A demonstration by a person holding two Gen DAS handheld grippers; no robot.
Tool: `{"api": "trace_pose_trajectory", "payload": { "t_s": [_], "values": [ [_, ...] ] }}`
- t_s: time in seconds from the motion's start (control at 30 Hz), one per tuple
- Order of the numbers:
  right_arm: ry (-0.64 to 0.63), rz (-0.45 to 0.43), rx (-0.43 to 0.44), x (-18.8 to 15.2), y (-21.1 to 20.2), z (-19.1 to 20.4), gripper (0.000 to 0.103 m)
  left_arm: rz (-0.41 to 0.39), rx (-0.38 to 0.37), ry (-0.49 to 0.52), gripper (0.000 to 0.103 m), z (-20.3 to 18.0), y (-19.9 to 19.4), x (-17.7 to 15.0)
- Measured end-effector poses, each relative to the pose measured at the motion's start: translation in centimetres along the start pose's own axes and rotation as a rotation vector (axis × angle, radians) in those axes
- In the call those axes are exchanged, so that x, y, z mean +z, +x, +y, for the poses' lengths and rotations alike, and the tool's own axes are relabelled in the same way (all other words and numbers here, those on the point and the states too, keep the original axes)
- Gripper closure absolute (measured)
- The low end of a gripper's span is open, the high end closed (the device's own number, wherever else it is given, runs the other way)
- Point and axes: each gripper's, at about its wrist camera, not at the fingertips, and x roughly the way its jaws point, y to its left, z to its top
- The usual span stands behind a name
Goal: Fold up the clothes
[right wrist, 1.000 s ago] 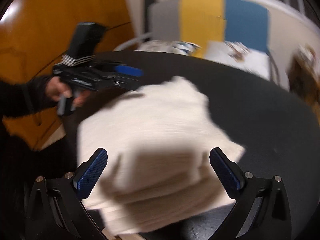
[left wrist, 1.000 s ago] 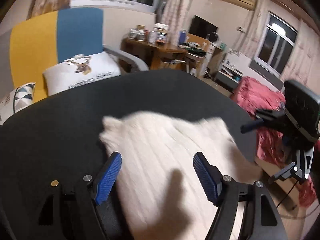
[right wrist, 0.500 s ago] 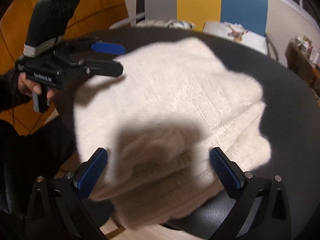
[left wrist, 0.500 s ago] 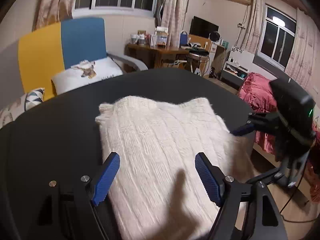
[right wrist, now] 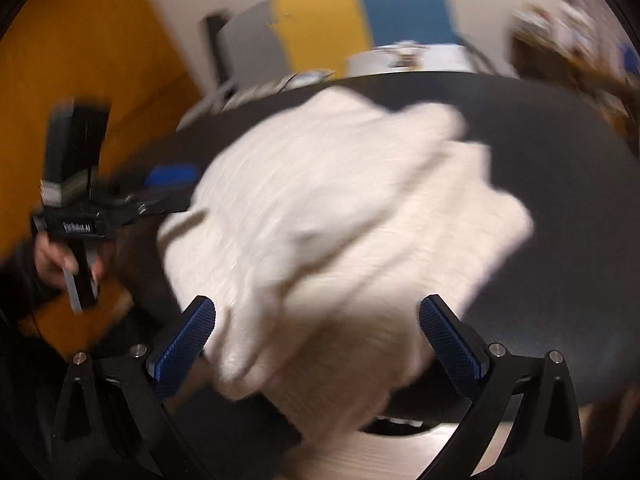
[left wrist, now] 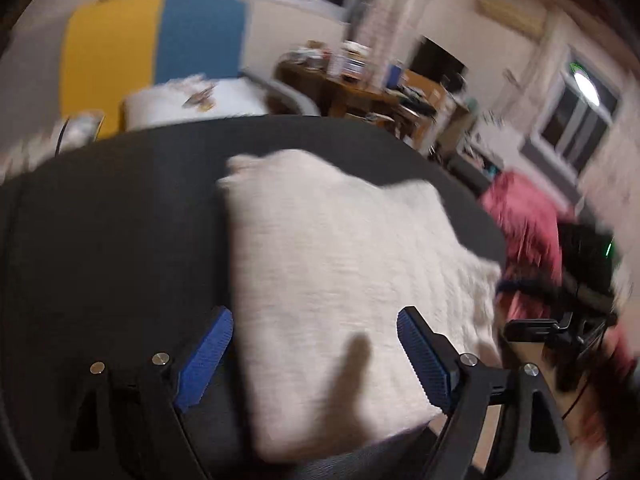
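A folded white knit sweater [left wrist: 340,276] lies on the round black table [left wrist: 120,232]. It also fills the middle of the right wrist view [right wrist: 332,232], with a corner hanging over the near table edge. My left gripper [left wrist: 316,356] is open and empty, its blue pads [left wrist: 208,356] on either side of the sweater's near end. My right gripper [right wrist: 320,344] is open and empty over the sweater's near corner. The left gripper shows at the left of the right wrist view [right wrist: 160,184]. The right gripper shows blurred at the right of the left wrist view [left wrist: 560,320].
A yellow and blue sofa [left wrist: 152,48] with white cushions [left wrist: 192,100] stands behind the table. A cluttered wooden desk [left wrist: 360,88] is at the back. A red bedspread [left wrist: 524,216] lies to the right. An orange wall [right wrist: 80,80] is on the left.
Both views are now motion-blurred as both grippers shift. The sweater stays on the table. Both grippers stay open.
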Motion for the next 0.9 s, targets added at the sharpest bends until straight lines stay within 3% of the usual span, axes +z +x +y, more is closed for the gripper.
{"api": "trace_pose_trajectory", "payload": {
  "t_s": [0.1, 0.23, 0.43, 0.57, 0.9],
  "values": [
    [0.175, -0.048, 0.019, -0.7, -1.5, -3.0, 0.0, 0.036, -0.083, -0.161, 0.017, 3.8, 0.4, 0.8],
    [0.334, -0.004, 0.047, -0.3, 0.2, -4.9, 0.0, 0.072, -0.146, -0.263, 0.017, 6.2, 2.3, 1.3],
    [0.356, -0.001, 0.155, 0.6, 2.0, -3.9, 0.0, 0.11, -0.227, -0.267, 0.017, 6.0, 5.1, 2.5],
    [0.361, -0.004, 0.166, 0.9, 3.2, -3.2, 0.0, 0.174, -0.266, -0.267, 0.017, 6.0, 7.0, 2.6],
    [0.366, -0.034, 0.182, -0.2, 2.5, -3.2, 0.0, 0.232, -0.336, -0.244, 0.017, 5.5, 9.7, 4.0]
  ]
}}
